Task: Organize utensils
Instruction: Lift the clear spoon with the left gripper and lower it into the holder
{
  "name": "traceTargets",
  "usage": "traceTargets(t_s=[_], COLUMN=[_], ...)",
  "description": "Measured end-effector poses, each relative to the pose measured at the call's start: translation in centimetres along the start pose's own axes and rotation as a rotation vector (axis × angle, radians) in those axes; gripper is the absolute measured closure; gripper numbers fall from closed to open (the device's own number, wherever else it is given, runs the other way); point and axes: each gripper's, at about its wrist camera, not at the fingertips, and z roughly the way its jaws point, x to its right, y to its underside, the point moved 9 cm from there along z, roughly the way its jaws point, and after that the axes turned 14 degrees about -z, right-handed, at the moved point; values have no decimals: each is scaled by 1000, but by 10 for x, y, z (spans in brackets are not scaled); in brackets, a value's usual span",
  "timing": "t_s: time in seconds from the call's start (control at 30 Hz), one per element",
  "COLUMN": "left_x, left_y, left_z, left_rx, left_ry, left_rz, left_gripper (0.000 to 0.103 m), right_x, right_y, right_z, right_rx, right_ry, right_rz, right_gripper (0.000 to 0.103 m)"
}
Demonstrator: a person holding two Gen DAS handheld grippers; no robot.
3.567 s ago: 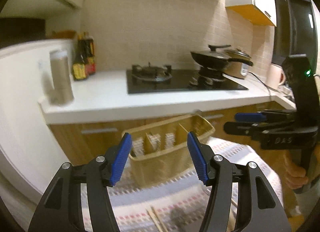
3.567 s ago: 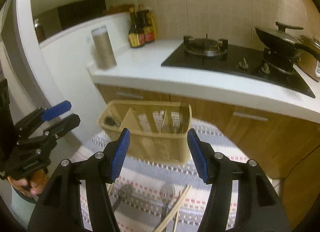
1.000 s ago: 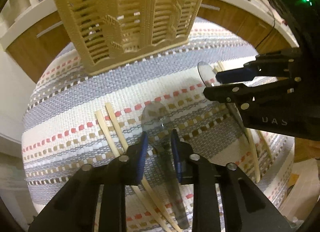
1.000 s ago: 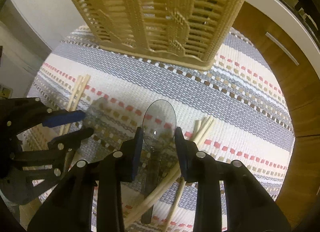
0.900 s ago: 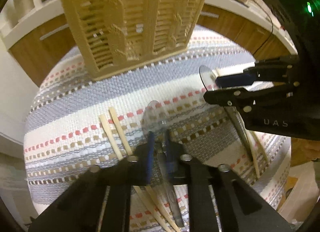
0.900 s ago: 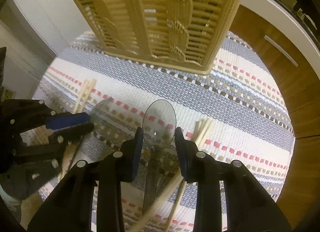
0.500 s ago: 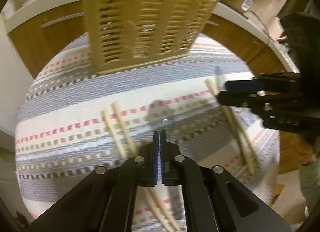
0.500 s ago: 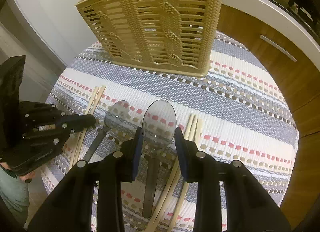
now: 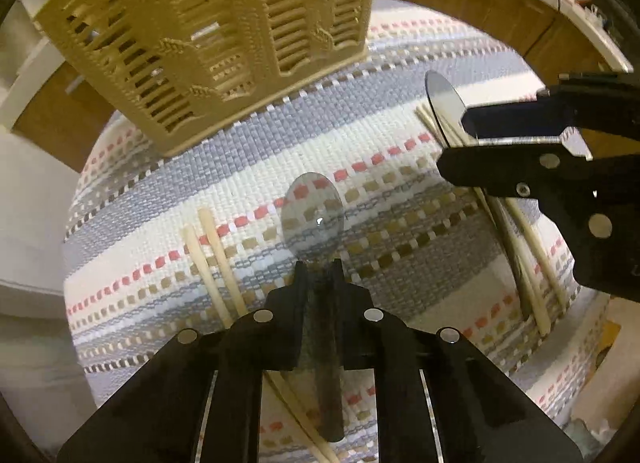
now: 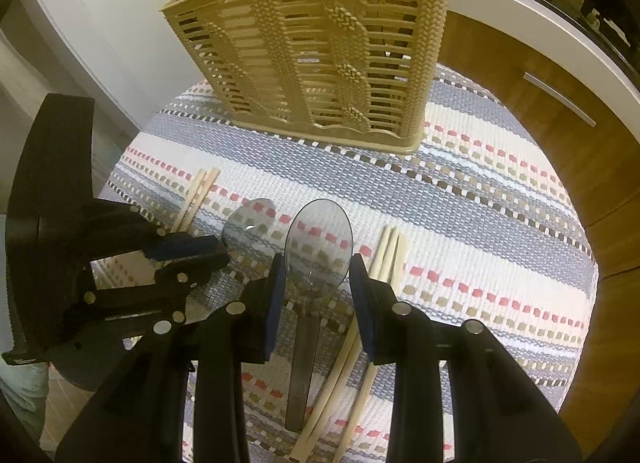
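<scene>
Right now each pair of tongs has a spoon between its fingers. The left tongs (image 9: 318, 269) are closed on the neck of one spoon (image 9: 313, 215), whose bowl sticks out ahead of the fingertips above the striped mat (image 9: 400, 135) and whose handle runs back under the tool. The right tongs (image 10: 318, 275) stand partly open around the bowl of the second spoon (image 10: 319, 247), a sliver of gap showing on each side; I cannot tell whether the pads touch it. Its handle trails back between the fingers.

Just left of the left tongs lie two chopsticks (image 9: 212, 259); more chopsticks (image 10: 390, 251) lie just right of the right tongs, running back under them. Another pair (image 10: 198, 193) lies beyond the left tool, near the mat's left edge.

Ahead of both tongs stands the tan slatted basket (image 10: 312, 63), at the mat's far edge. Between its foot and the spoon bowls the mat lies bare. To the right of the right tongs, bare mat reaches its rim by the wooden cabinet (image 10: 540, 79).
</scene>
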Motion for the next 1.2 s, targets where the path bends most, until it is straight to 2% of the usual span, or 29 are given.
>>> traceTargets(t_s=[0.1,0.2,0.27,0.47,0.67,0.8,0.87,1.0,1.13,1.2], left_x=[-4,-13,-18,-34,-51,-50,-37,-50,-66,-71], left_y=[-6,-13,-15,-30,-52,-73,-93,-123,-146,-156], left_z=[-17,-41,-65,-137,-210,-249,-258,-272,-268,-264], left_rx=[95,187,265,494,710,846,894,1005,1054,1066], left_ry=[87,144,172,275,351,328,321,284,294,290], left_rz=[-67,-112,-129,-190,-239,-243,-251,-276,-311,-323], left_gripper=[93,93,93,93,93,93,93,93,93,93], right_x=[1,1,1,5,18,29,35,47,65,74], right_y=[1,-1,-1,-2,-35,-70,-86,-121,-146,-156], right_z=[-8,-23,-38,-111,-170,-200,-208,-221,-233,-235], right_rx=[28,84,141,401,552,633,661,724,815,847], right_ry=[0,-12,-13,-45,-13,25,47,93,221,254], right_rz=[-3,-8,-25,-27,-8,-7,-4,18,20,32], right_gripper=[74,74,74,74,74,74,74,74,74,74])
